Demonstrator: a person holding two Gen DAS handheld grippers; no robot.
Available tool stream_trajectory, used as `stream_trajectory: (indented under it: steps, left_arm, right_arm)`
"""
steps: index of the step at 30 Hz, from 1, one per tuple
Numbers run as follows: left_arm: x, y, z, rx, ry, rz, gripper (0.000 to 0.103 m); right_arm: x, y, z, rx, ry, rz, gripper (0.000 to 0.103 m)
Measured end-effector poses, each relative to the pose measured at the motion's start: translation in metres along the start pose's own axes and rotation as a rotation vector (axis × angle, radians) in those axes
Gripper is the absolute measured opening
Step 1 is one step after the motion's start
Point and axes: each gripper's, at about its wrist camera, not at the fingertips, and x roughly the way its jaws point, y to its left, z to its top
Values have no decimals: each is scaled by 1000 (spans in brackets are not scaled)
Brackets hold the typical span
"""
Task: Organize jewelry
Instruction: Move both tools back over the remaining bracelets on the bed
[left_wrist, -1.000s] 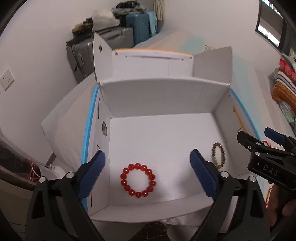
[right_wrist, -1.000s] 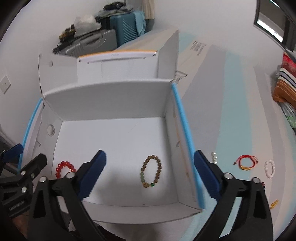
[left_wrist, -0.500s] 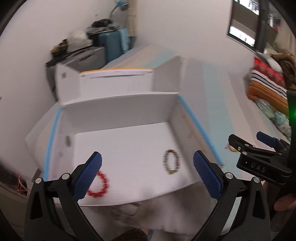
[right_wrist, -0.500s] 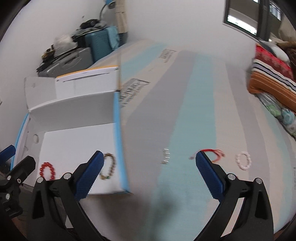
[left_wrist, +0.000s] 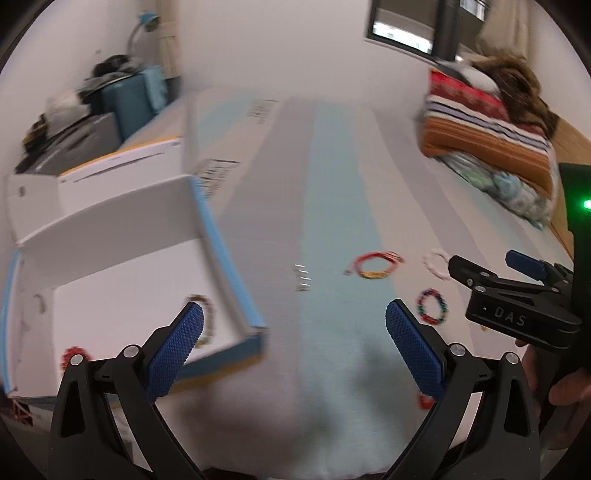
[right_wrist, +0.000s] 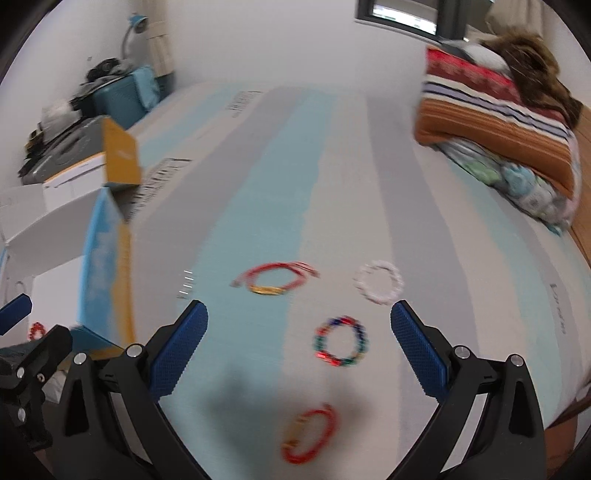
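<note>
A white cardboard box (left_wrist: 122, 266) with a blue edge lies open on the bed at left and holds a red bead bracelet (left_wrist: 74, 356) and a brown bead bracelet (left_wrist: 207, 314). On the striped sheet lie a red cord bracelet (right_wrist: 277, 278), a white bead bracelet (right_wrist: 378, 282), a multicolour bead bracelet (right_wrist: 341, 341) and a red-and-gold bracelet (right_wrist: 308, 434). My left gripper (left_wrist: 293, 347) is open and empty, right of the box. My right gripper (right_wrist: 299, 347) is open and empty above the multicolour bracelet.
Small silver pieces (right_wrist: 184, 284) lie on the sheet near the box. Folded striped blankets (right_wrist: 495, 110) are stacked at the far right. Suitcases (left_wrist: 122, 96) stand against the wall at far left. The box's side wall (right_wrist: 107, 266) stands left of my right gripper.
Both grippers have swung right, away from over the box and out over the sheet with the loose bracelets. Both stay open and empty.
</note>
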Motion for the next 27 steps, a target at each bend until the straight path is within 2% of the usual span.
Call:
stream_trajectory:
  steps: [9, 14, 19, 27]
  left_arm:
    - [36, -76, -24, 102, 74, -90, 97]
    - [53, -106, -41, 148, 103, -105, 97]
    - [68, -121, -55, 173, 129, -101, 97]
    - [98, -133, -79, 196, 170, -97, 97]
  right_arm:
    - [19, -84, -26, 94, 56, -66, 95]
    - [32, -116, -44, 126, 98, -85, 95]
    - [49, -146, -62, 158, 146, -99, 95]
    - [72, -166, -69, 175, 214, -91, 95]
